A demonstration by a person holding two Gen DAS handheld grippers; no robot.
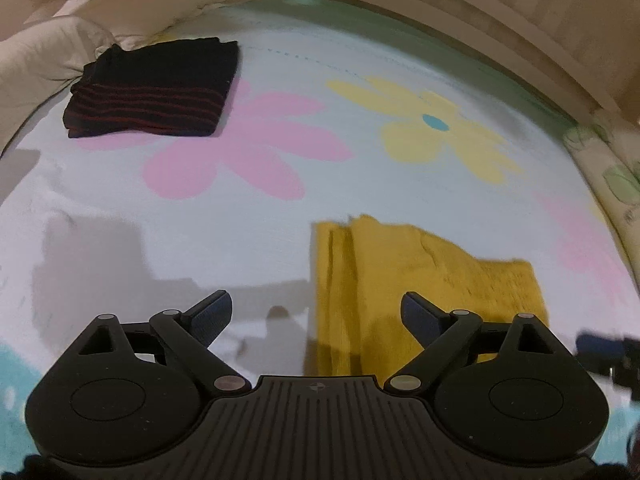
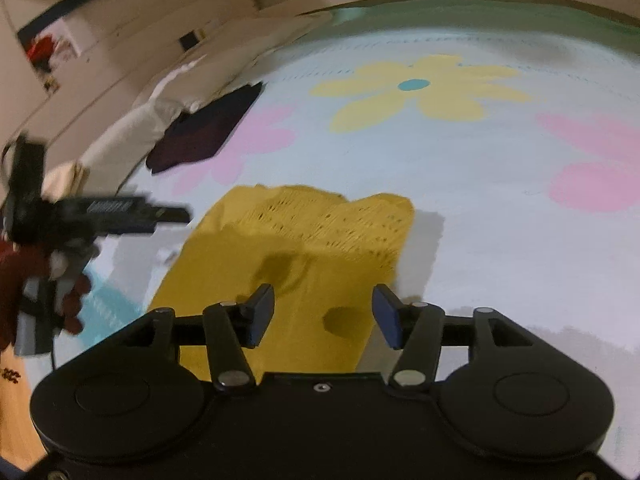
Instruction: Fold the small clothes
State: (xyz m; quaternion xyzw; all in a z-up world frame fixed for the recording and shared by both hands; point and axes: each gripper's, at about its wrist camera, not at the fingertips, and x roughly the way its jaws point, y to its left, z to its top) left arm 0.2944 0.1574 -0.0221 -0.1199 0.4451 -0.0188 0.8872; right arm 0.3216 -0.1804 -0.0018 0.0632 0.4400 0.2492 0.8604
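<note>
A folded yellow knit garment [image 1: 400,280] lies on the flowered sheet [image 1: 280,208], just ahead and right of my left gripper [image 1: 316,312], which is open and empty above the sheet. In the right wrist view the yellow garment [image 2: 304,240] lies straight ahead under my right gripper [image 2: 323,312], which is open and empty over its near end. A folded black garment with red stripes [image 1: 152,92] lies at the far left; it also shows in the right wrist view [image 2: 204,132]. The left gripper [image 2: 132,212] shows blurred at the left of the right wrist view.
A beige duvet and pillow [image 1: 48,44] are bunched at the far left edge of the bed. A wooden headboard [image 1: 500,20] runs along the far side. A green-patterned pillow [image 1: 608,176] sits at the right edge.
</note>
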